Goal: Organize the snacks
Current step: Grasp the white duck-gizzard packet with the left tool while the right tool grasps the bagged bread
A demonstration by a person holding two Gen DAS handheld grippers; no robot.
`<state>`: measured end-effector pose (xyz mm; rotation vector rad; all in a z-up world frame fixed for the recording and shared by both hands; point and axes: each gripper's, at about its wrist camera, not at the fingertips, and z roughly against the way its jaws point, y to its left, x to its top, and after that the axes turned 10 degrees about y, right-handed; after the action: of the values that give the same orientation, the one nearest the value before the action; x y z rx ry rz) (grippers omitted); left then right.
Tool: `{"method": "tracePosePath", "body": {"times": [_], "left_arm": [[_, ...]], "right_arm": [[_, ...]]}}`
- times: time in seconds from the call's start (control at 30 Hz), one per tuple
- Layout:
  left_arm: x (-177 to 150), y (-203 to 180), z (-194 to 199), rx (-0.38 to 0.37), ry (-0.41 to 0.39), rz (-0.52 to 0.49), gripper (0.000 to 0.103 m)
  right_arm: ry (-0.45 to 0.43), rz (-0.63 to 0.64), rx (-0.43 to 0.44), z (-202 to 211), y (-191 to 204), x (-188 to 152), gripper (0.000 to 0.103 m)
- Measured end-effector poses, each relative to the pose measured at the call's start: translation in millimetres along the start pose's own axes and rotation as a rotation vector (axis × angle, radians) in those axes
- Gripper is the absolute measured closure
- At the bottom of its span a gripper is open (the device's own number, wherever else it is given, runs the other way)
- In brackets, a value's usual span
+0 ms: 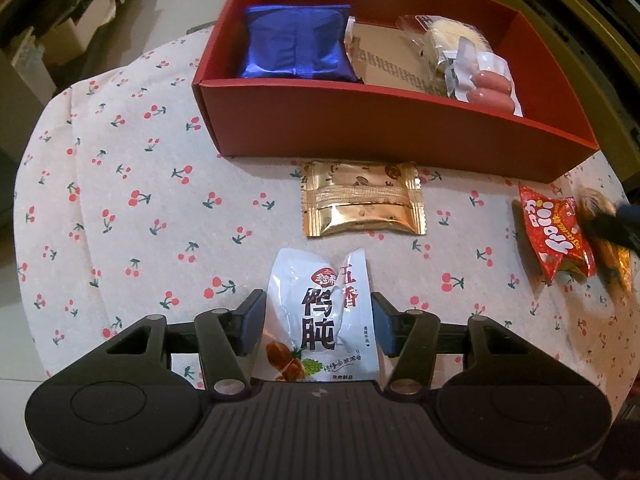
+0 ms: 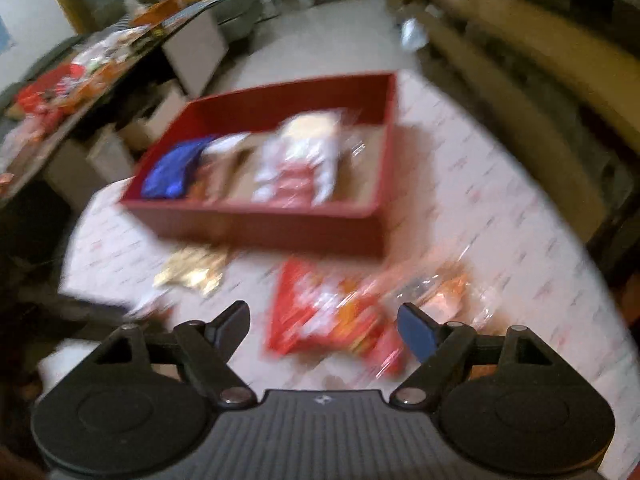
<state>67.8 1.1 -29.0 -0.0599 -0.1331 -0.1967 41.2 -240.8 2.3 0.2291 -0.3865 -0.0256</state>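
Note:
A red box (image 1: pixel 360 128) on the cherry-print tablecloth holds a blue packet (image 1: pixel 296 42), a tan packet (image 1: pixel 384 60) and a sausage pack (image 1: pixel 486 84). My left gripper (image 1: pixel 318 326) stands open around a white duck-gizzard packet (image 1: pixel 320 320), its pads beside both edges. A gold packet (image 1: pixel 362 204) lies just past it. A red snack bag (image 1: pixel 554 232) lies at the right. In the blurred right wrist view my right gripper (image 2: pixel 324 330) is open over the red snack bag (image 2: pixel 324 316), with an orange clear-wrapped snack (image 2: pixel 448 292) beside it and the red box (image 2: pixel 272 224) beyond.
The round table's edge (image 1: pixel 36 184) curves at the left, floor and cardboard boxes beyond. A side table (image 2: pixel 80 64) piled with snacks stands far left in the right wrist view. A dark gripper part (image 1: pixel 618 224) shows at the right edge of the left wrist view.

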Motion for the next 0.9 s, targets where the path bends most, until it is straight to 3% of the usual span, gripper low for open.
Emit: {"method": "tracePosePath", "body": {"times": [0.23,0.3,0.57,0.8,0.9], "left_arm": [[4,-3,-1,-0.002,0.000,-0.008,0.039],[4,-4,-1,-0.010,0.001,-0.012,0.039],[-2,-6,-1,-0.007,0.001,-0.045,0.039],[-7,-13,-2,0.003,-0.004,-0.076,0.034],[-7,-16,-2,0.009,-0.003,-0.086,0.032]], "right_arm": [[0.013,0.090,-0.036,-31,-4,21,0.014],[0.029,0.132,-0.088,-28,-4,23,0.014],[0.094,0.154,-0.080,-21,-29,3,0.013],[0.036,0.159,-0.075,-1,-40,8,0.014],[0.067,0.146,-0.103,-6,-49,9,0.013]]}}
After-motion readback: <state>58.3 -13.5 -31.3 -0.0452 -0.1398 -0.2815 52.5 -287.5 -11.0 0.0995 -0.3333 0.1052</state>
